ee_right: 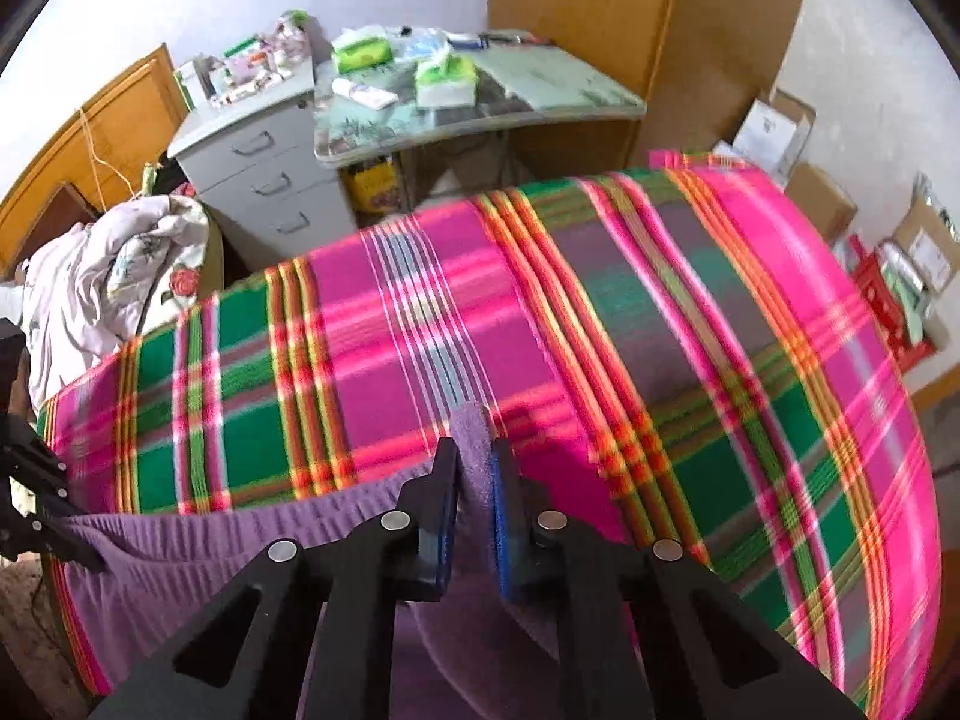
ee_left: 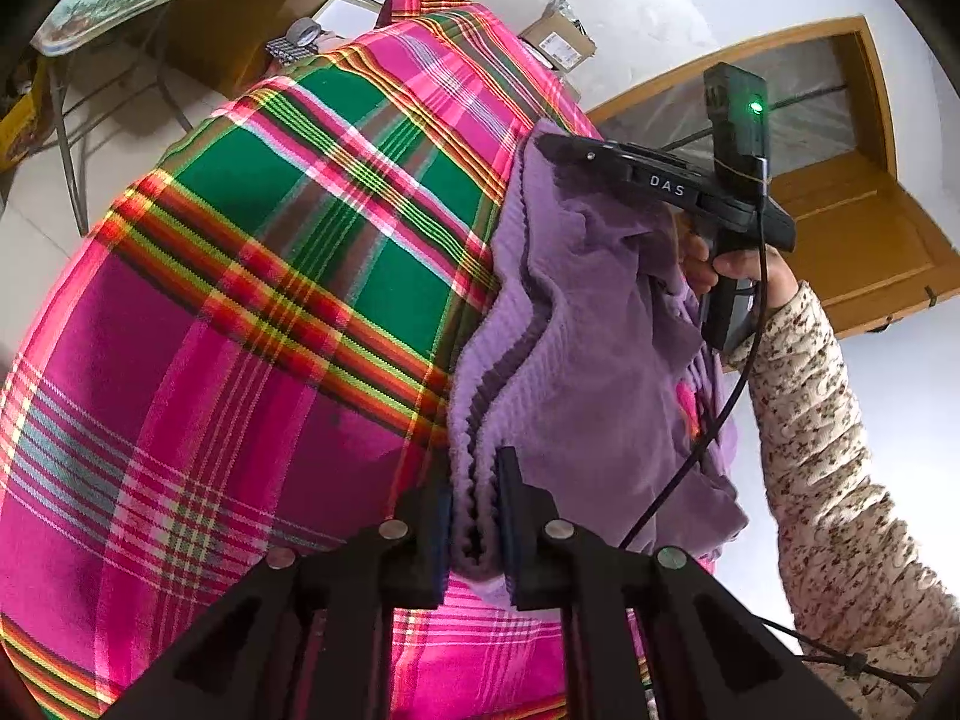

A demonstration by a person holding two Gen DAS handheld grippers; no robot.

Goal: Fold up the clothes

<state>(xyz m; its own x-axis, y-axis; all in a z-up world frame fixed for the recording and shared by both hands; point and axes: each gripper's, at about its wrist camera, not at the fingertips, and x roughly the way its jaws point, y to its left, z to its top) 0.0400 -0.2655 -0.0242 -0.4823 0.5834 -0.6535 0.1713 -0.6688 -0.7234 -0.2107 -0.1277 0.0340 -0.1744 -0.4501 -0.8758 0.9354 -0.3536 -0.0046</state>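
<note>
Left tongs (ee_left: 474, 516): clenched on a bunched, ribbed edge of the purple garment (ee_left: 576, 324), several layers pinched between the blue pads.
Right tongs (ee_right: 474, 498): clamped on another edge of the same garment (ee_right: 198, 546), a purple fold standing up between the fingers.
Garment: held off the plaid blanket (ee_left: 240, 276), its ribbed hem stretched from the right tongs leftward to the left tongs at the left edge of the right wrist view.
Hand (ee_left: 729, 261): grips the right tool's handle, floral sleeve (ee_left: 822, 450) behind it, cable trailing down.
Blanket: pink, green and orange checks, spread flat below both tools.
Beyond, far side: glass-topped worktop (ee_right: 576, 102) with tissue packs (ee_right: 447, 81), grey drawer unit (ee_right: 264, 180) to its left.
Far left: crumpled floral bedding (ee_right: 120, 282).
Far right: cardboard boxes (ee_right: 819, 201) against the wall.
</note>
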